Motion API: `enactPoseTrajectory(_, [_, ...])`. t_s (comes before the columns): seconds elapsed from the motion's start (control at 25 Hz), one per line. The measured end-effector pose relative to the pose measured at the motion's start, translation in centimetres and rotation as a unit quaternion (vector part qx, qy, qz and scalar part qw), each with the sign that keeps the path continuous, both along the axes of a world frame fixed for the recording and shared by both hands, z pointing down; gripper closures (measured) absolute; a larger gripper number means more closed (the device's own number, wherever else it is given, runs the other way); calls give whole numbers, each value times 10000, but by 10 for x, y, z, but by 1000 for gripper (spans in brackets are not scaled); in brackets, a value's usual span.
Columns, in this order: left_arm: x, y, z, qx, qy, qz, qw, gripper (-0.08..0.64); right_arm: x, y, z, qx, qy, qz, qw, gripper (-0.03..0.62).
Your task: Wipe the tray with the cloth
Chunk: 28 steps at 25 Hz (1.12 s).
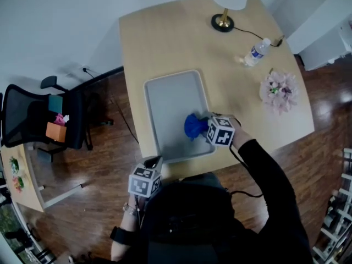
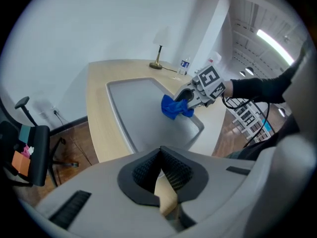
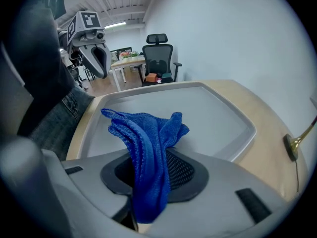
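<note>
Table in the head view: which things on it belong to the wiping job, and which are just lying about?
For the job: tray, blue cloth, right gripper with its jaws shut on the blue cloth.
Just lying about: lamp, water bottle, flowers.

We find most of the flat grey rectangular tray (image 1: 173,100) bare. Only its near right corner is taken, by the bunched blue cloth (image 1: 193,126) clamped in the right gripper (image 1: 208,125). Beyond the tray, the light wooden table (image 1: 159,43) lies open up to the black-based brass lamp (image 1: 223,22). Right of the tray, well apart, stand a clear plastic water bottle (image 1: 257,52) and a pink flower bunch (image 1: 279,91).
</note>
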<state>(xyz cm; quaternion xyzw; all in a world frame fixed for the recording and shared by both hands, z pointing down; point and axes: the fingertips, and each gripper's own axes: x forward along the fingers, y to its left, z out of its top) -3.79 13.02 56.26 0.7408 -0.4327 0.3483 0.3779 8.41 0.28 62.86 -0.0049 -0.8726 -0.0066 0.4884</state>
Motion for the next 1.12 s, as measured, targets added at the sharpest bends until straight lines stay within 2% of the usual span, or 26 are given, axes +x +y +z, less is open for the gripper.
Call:
enactPoseTrajectory(0.32, [23, 28, 7, 61, 121, 276, 9995, 557, 18, 72, 4, -190, 48, 64, 9998, 460])
enactPoseTrajectory(0.48, [27, 40, 7, 94, 131, 295, 9994, 557, 29, 87, 12, -225, 194, 242, 9993, 460])
enactPoseTrajectory(0.72, [26, 54, 7, 161, 78, 254, 9995, 557, 28, 95, 10, -323, 175, 449, 9983, 460])
enactPoseTrajectory(0.92, [24, 56, 0, 278, 22, 222, 9994, 557, 19, 93, -13, -304, -168, 830, 9959, 460])
enactPoseTrajectory(1.04, [18, 54, -5, 330, -6, 118, 9994, 557, 4, 108, -47, -540, -643, 1009, 9913, 460])
enactPoseTrajectory(1.12, [15, 52, -7, 366, -14, 42, 9993, 557, 3, 116, -62, -747, -811, 1401, 9840, 460])
